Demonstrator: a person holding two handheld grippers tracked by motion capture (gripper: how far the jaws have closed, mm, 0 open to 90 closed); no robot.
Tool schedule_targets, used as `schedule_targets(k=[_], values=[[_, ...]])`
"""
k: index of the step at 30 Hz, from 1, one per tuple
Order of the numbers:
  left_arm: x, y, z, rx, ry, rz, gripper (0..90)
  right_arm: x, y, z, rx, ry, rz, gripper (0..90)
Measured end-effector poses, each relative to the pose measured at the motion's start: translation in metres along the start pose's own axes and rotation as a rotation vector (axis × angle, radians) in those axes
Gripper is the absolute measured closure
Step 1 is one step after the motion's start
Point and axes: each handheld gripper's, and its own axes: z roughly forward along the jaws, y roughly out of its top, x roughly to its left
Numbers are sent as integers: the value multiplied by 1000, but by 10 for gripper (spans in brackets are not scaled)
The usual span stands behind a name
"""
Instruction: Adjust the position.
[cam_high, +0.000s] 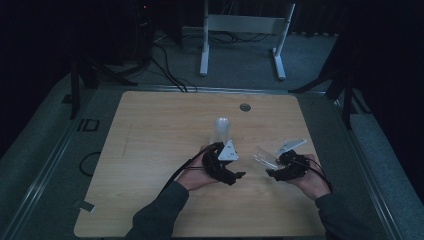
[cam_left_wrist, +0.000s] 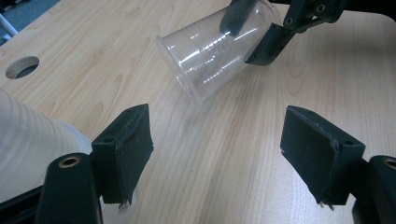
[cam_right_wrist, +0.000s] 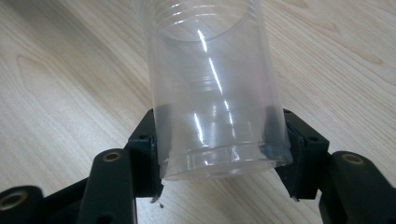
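A single clear plastic cup (cam_right_wrist: 210, 93) lies tilted, with my right gripper (cam_right_wrist: 219, 149) shut on its base; its open mouth points away from the jaws. From the left gripper view, the same cup (cam_left_wrist: 210, 51) hangs just above the wood with the right gripper (cam_left_wrist: 254, 32) clamped on its bottom end. My left gripper (cam_left_wrist: 219, 144) stands open, with bare table between its jaws. A stack of clear cups (cam_left_wrist: 28, 140) lies just outside its left jaw. In the high view the stack (cam_high: 221, 130) sits behind the left gripper (cam_high: 235, 167), and the right gripper (cam_high: 272, 167) holds the cup (cam_high: 264, 157).
The wooden table (cam_high: 150, 150) has a round cable hole (cam_high: 244, 107) near its far edge, which also appears in the left gripper view (cam_left_wrist: 22, 66). Beyond the table, a white stand's legs (cam_high: 240, 45) and cables lie on the grey floor.
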Motion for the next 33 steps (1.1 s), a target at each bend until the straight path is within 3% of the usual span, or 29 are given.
schedule_targets(k=[25,33], values=[[1,7,4,-6,35,-23,247,-4,-8,3,-50,-66,130,420],[2,9,5,-12,44,-32,247,-3,-9,4,-71,-117,171,420]])
